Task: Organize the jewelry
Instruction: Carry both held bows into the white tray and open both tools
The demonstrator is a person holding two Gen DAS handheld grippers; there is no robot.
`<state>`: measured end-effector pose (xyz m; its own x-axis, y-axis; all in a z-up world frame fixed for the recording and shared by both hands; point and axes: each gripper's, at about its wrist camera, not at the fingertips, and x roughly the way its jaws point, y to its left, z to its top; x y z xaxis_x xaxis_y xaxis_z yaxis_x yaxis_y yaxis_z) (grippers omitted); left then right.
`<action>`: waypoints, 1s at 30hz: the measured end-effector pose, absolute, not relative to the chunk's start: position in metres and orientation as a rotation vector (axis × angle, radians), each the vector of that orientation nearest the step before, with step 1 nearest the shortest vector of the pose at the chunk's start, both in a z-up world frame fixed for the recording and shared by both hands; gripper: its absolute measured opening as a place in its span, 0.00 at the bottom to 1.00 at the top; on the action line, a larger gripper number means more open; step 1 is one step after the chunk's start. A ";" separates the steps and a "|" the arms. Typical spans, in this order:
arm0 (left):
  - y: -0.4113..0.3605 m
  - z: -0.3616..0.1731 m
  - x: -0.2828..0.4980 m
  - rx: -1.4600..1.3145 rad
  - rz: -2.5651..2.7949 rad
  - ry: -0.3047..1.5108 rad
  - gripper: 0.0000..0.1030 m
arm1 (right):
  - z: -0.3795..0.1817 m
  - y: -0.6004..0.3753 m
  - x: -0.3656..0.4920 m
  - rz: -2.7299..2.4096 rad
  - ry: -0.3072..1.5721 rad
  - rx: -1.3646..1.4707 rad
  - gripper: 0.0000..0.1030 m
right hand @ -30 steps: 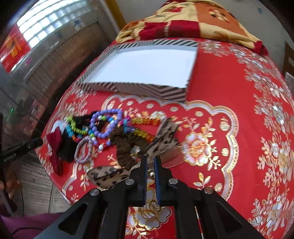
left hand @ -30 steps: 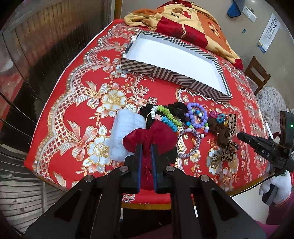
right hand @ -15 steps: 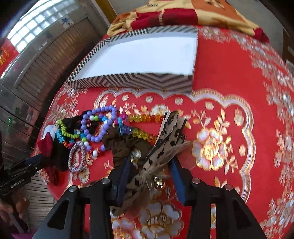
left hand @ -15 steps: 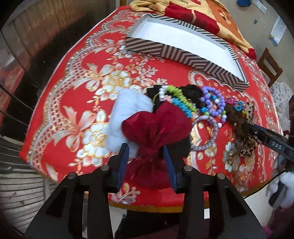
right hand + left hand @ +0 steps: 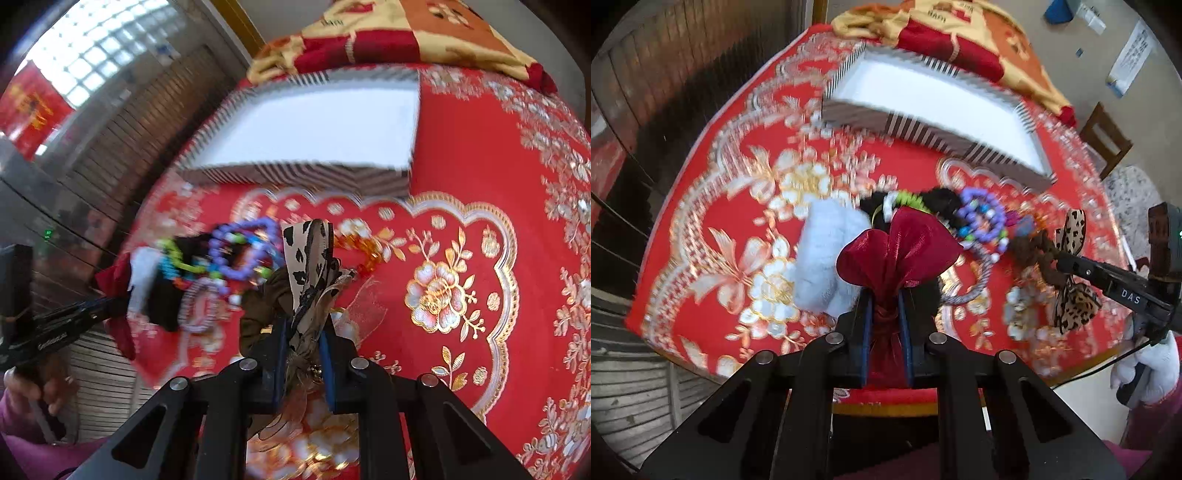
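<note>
Round table under a red and gold floral cloth (image 5: 738, 206) filling most of both views, with a folded red and yellow blanket (image 5: 960, 40) at the top edge. Behind the clutter, in the upper centre of each frame, a shallow striped box (image 5: 923, 127) with a bare white floor, apparently the place for everything. Mid-frame in the left view, a tangle of accessories: pale fluffy scrunchie (image 5: 820, 254), purple bead bracelet (image 5: 982, 218), green beads, dark scrunchies. Low centre there, left gripper (image 5: 886, 325) clenched on the knot of a dark red satin bow (image 5: 901, 254), wings fanned above the fingertips. Low centre in the right view, right gripper (image 5: 303, 354) clamped on the waist of a leopard-print bow (image 5: 308, 266), one tail standing up, a brown scrunchie (image 5: 258, 310) pressed against it and perhaps caught.

Best handled by lifting each bow straight up until free of neighbouring loops, checking for snagged beads or the scrunchie trailing along, then carrying to opposite ends of the box floor. Worth lowering until fabric rests flat before letting go, and keeping both tools well apart over the box.
</note>
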<state>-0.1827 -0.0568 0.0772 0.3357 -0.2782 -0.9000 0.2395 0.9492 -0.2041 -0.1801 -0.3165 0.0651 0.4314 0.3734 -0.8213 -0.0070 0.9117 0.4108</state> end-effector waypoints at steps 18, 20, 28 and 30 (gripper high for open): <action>-0.073 0.142 -0.139 -0.100 -0.448 1.071 0.12 | 0.122 -0.334 -0.151 0.220 0.923 0.440 0.15; -0.079 0.145 -0.125 -0.075 -0.444 1.050 0.12 | 0.123 -0.338 -0.137 0.197 0.911 0.436 0.15; -0.099 0.138 -0.048 0.003 -0.418 1.015 0.12 | 0.106 -0.353 -0.066 0.114 0.930 0.427 0.15; -0.103 0.131 -0.027 0.013 -0.417 1.021 0.12 | 0.095 -0.356 -0.046 0.088 0.953 0.427 0.15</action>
<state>-0.0266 -0.1034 0.1314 0.4509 -0.3317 -0.8286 0.3438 0.9213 -0.1817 -0.0459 -0.3560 0.0950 0.5822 0.2588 -0.7708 0.1125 0.9132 0.3916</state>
